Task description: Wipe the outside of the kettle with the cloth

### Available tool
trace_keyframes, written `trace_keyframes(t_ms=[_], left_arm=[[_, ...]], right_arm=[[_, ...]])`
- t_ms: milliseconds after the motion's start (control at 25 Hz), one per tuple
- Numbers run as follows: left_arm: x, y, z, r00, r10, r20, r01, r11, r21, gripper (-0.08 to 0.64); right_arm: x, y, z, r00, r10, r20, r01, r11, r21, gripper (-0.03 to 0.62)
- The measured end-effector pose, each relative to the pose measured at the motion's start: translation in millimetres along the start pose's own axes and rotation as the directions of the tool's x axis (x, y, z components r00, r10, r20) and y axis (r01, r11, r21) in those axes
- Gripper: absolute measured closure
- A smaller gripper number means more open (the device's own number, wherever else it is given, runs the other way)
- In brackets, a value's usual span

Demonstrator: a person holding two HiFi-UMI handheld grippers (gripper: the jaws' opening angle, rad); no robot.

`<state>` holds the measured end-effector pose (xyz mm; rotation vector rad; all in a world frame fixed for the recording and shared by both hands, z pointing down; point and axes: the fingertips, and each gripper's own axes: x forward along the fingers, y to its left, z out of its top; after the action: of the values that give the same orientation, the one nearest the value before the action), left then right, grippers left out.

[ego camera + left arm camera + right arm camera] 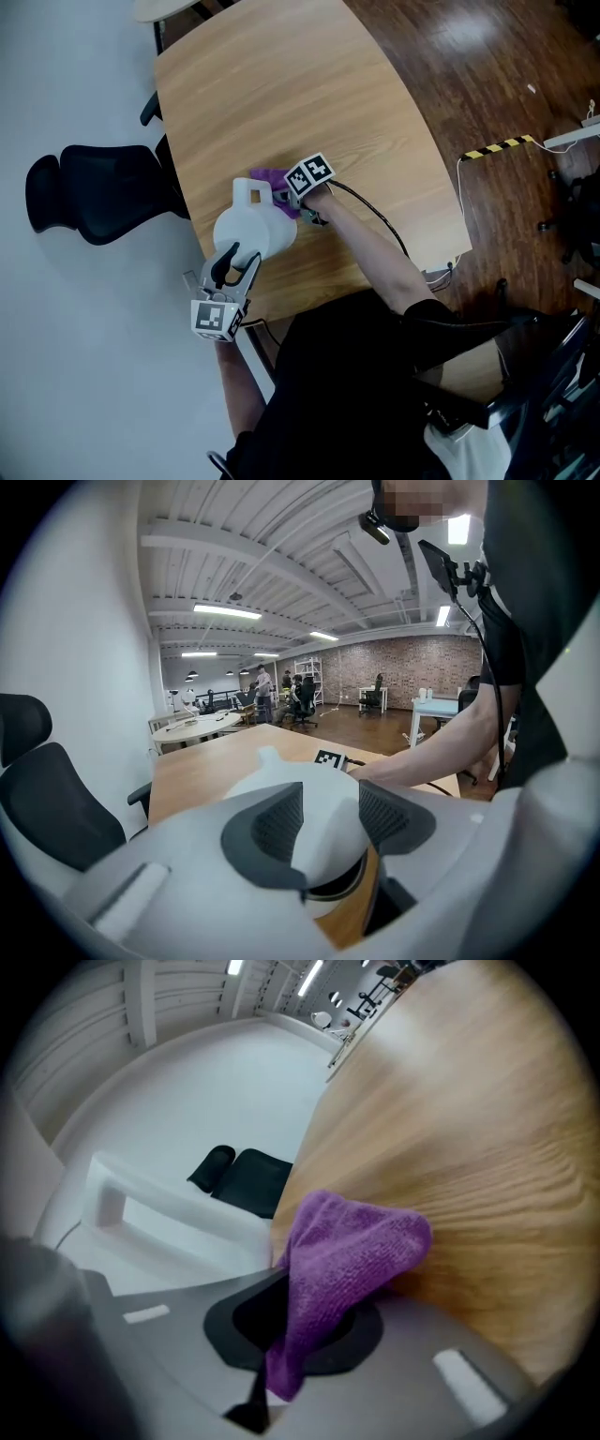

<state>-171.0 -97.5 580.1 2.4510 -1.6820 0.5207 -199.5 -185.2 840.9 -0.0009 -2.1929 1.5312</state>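
pinching a fold of the purple cloth (352,1246), the right gripper (291,1330) has its jaws closed on it. the free end of the cloth bunches out onto the wood just beside the white handle (141,1208). the left gripper (323,822) stands about half open; both pads (277,822) show their ribbed inner faces, with the rounded wall right ahead of them rather than clamped. from above, the kettle (251,230) stands upright close to the left edge of the table (309,84), toward the near corner. the cloth is at its far side and the left gripper at its near side.

this looks like the start of wiping: cloth brought to the kettle, no stroke clearly under way. the next move likely calls for pressing the cloth flat on the wall and sweeping round. the left gripper should brace the light kettle so it does not slide toward the edge.
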Motion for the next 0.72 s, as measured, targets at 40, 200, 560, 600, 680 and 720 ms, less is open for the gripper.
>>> trace_keyframes(t_ms=[40, 200, 560, 600, 680, 720], left_arm=[[0, 0, 2, 1.0, 0.004, -0.001, -0.004, 1.0, -0.001, 0.177], [-8, 0, 13, 1.0, 0.015, -0.003, -0.015, 1.0, 0.012, 0.172], [-90, 72, 42, 0.983, 0.077, 0.166, -0.047, 0.983, -0.177, 0.153], [-108, 89, 34, 0.97, 0.122, 0.21, -0.063, 0.962, -0.266, 0.153], [-133, 115, 8, 0.948, 0.176, 0.267, -0.047, 0.903, -0.426, 0.153], [-138, 120, -5, 0.945, 0.157, 0.286, -0.001, 0.878, -0.478, 0.151]], right_arm=[[-3, -1, -6, 0.999, -0.039, -0.035, 0.038, 0.999, -0.032, 0.575], [-33, 5, -54, 0.939, -0.23, -0.256, 0.158, 0.949, -0.272, 0.574], [-114, 169, 15, 0.99, -0.137, 0.016, 0.131, 0.893, -0.431, 0.57], [-115, 194, 19, 0.995, -0.092, 0.047, 0.103, 0.899, -0.426, 0.571], [-109, 229, 13, 0.995, -0.031, 0.091, 0.066, 0.909, -0.411, 0.571], [-101, 237, 3, 0.994, -0.027, 0.102, 0.065, 0.916, -0.396, 0.571]])
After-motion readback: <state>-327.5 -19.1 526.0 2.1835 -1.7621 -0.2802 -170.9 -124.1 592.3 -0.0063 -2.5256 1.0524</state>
